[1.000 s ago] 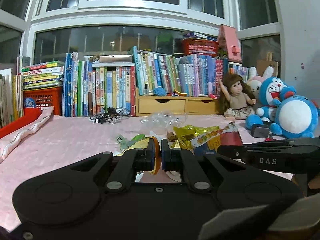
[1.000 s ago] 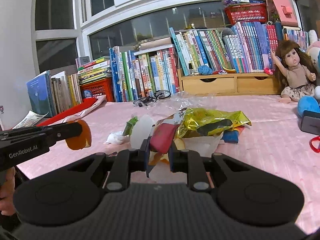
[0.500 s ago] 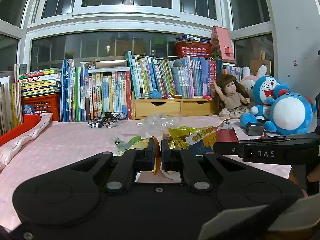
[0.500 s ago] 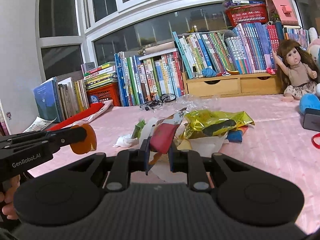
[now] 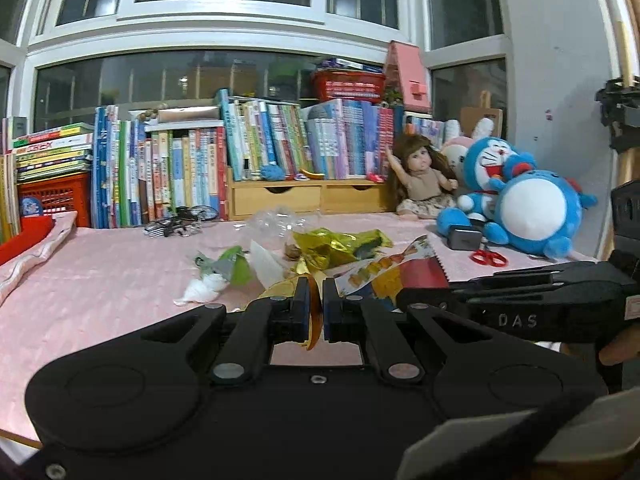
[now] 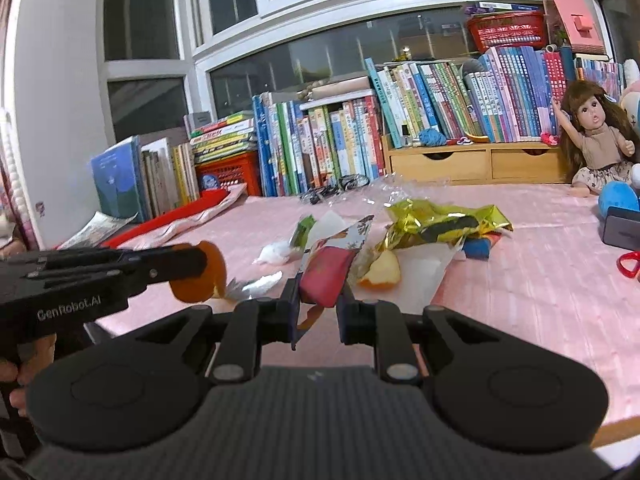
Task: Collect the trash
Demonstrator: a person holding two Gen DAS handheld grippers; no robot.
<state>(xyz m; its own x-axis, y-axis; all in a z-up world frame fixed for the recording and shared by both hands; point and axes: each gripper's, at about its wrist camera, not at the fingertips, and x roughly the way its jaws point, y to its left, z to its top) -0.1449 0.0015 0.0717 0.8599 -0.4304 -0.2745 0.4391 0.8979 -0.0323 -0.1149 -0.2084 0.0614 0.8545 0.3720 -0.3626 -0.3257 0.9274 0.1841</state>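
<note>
Peel (image 6: 198, 278) was clamped in the left gripper (image 5: 316, 308); a red wrapper (image 6: 326, 276) was clamped in the right gripper (image 6: 318, 312), foil (image 6: 440, 222) at 1 o'clock.

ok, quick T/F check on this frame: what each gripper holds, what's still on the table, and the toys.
1. The left gripper is shut on an orange peel. True.
2. The right gripper is open and holds nothing. False: it is shut on a red wrapper.
3. A gold foil bag lies on the pink tablecloth. True.
4. The red scissors lie among the books. False: they lie on the cloth in front of the blue plush toy.
5. The doll lies face down. False: it sits upright by the wooden drawers.
6. A white tissue wad is on the cloth. True.
</note>
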